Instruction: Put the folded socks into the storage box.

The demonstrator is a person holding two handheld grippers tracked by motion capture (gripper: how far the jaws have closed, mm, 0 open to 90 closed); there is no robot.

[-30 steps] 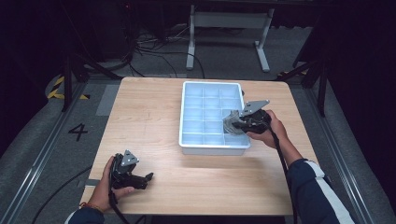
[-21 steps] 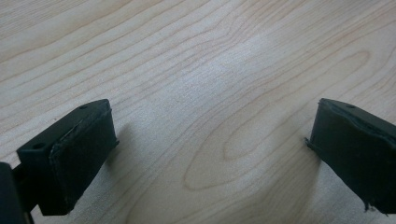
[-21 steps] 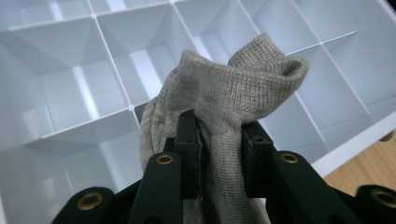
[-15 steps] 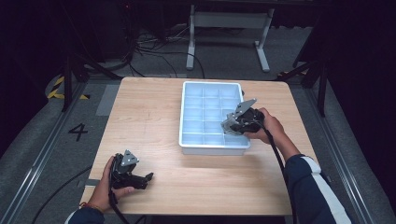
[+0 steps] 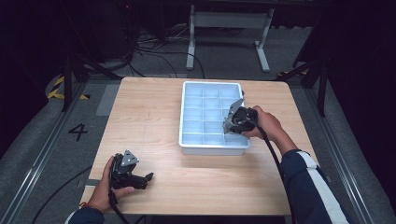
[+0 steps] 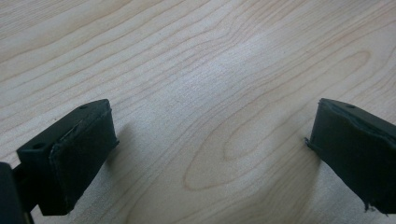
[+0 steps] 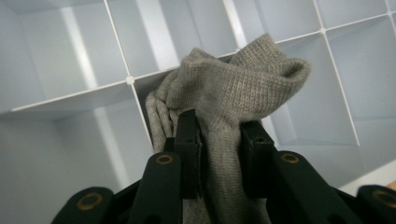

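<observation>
Over tray [image 7: 65,100]: R claw [image 7: 219,135] w/ sock [image 7: 233,84]

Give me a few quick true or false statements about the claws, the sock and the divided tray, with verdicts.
1. The right claw is shut on the grey sock. True.
2. The left claw grips a sock. False: its jaws stand open over bare table.
3. The sock hangs over the divided tray. True.
4. The tray's compartments are full of socks. False: those in view are empty.
</observation>
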